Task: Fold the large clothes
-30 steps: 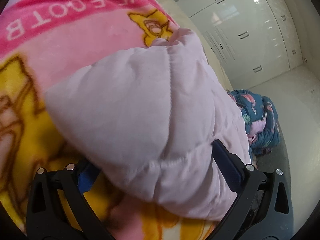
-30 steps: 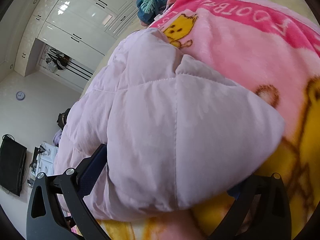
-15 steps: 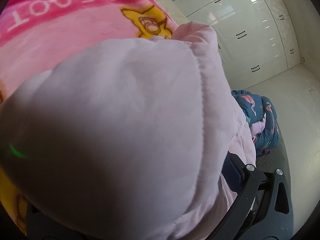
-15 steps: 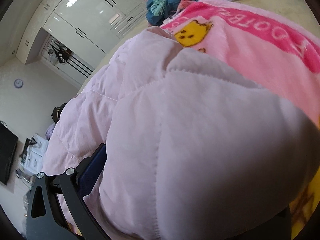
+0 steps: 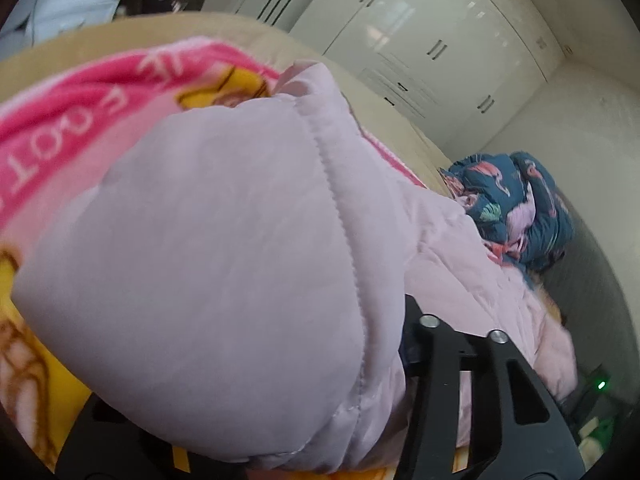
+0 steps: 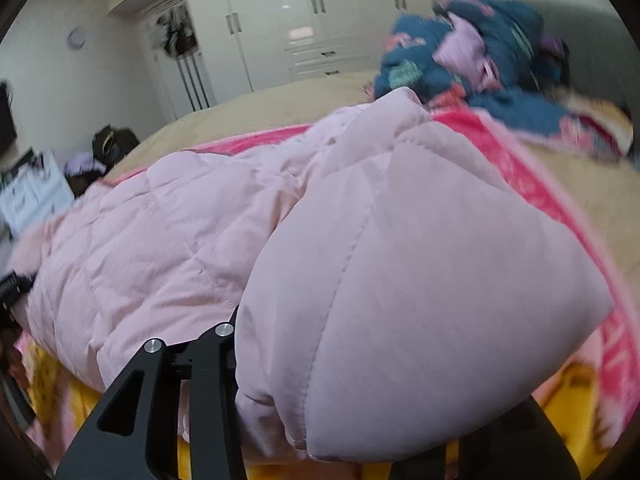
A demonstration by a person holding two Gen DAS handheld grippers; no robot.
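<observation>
Bedroom, white wardrobes (image 5: 420, 44) behind | pink quilted coat (image 6: 192, 240) lies on pink cartoon blanket (image 5: 60, 136) | my left gripper (image 5: 280, 420) closing, coat corner between jaws | my right gripper (image 6: 360, 412) closing likewise, pads hidden.

Jacket (image 6: 168, 240) on blanket (image 6: 532, 184), bedding heap (image 6: 472, 44) behind

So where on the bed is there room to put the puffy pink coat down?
The tan bedspread is bare between the pink cartoon blanket and the white wardrobes. Nearer, it is crowded: the pink coat covers the blanket, and the blue flamingo bedding fills the far right corner.
</observation>
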